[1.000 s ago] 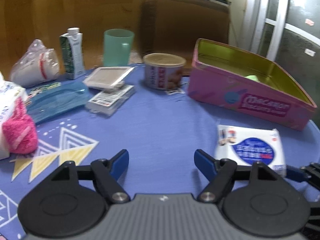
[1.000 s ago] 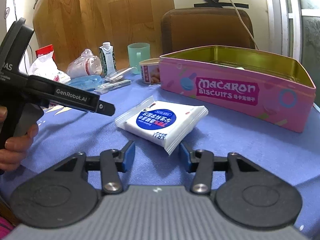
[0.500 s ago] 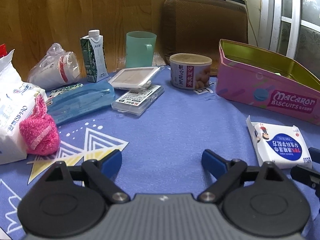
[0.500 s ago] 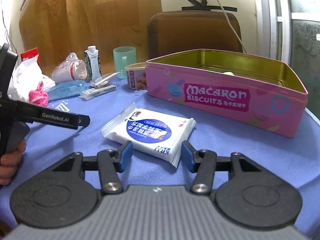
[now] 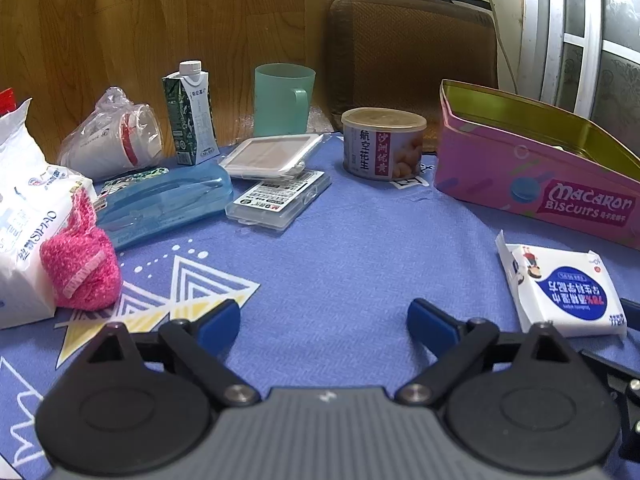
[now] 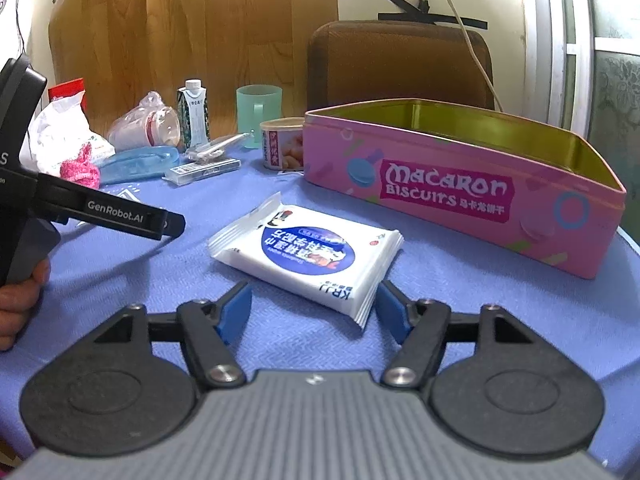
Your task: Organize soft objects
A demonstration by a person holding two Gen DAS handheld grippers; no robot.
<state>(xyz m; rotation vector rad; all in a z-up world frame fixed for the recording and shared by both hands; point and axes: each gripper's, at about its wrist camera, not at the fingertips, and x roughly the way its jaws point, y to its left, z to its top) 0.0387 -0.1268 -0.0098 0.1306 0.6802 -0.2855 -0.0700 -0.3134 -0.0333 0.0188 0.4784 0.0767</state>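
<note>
In the left wrist view, the left gripper [image 5: 323, 322] hangs over the bare blue tablecloth [image 5: 340, 248]; its jaws stand wide and are opening, and nothing is between them. I take the pink biscuit tin [image 5: 532, 184] as landmark. It is one tin, without lid, at the right. In front of the tin lies one white wipes pack [image 5: 564, 292], flat on the cloth. Left of the tin stands one round can [image 5: 382, 144], then two flat clear boxes [image 5: 280, 196], one lying partly on the other, then one blue case [image 5: 168, 204]. Behind these, still left of the tin, are one green cup [image 5: 284, 98], one small carton [image 5: 190, 114] and one bag of paper cups [image 5: 114, 140]. Far left of the tin there is one pink knitted ball [image 5: 82, 268] that touches one big white tissue pack [image 5: 24, 232]. In the right wrist view, the right gripper [image 6: 314, 308] points at the same wipes pack [image 6: 308, 256], which lies in front of the tin [image 6: 460, 200] and apart from it. The near corner of the pack is between the two blue fingers [image 6: 236, 308], but they do not press it; the jaws are opening. Left of the tin the left gripper [image 6: 132, 216] shows from the side, with a hand [image 6: 20, 300] on its handle.
</note>
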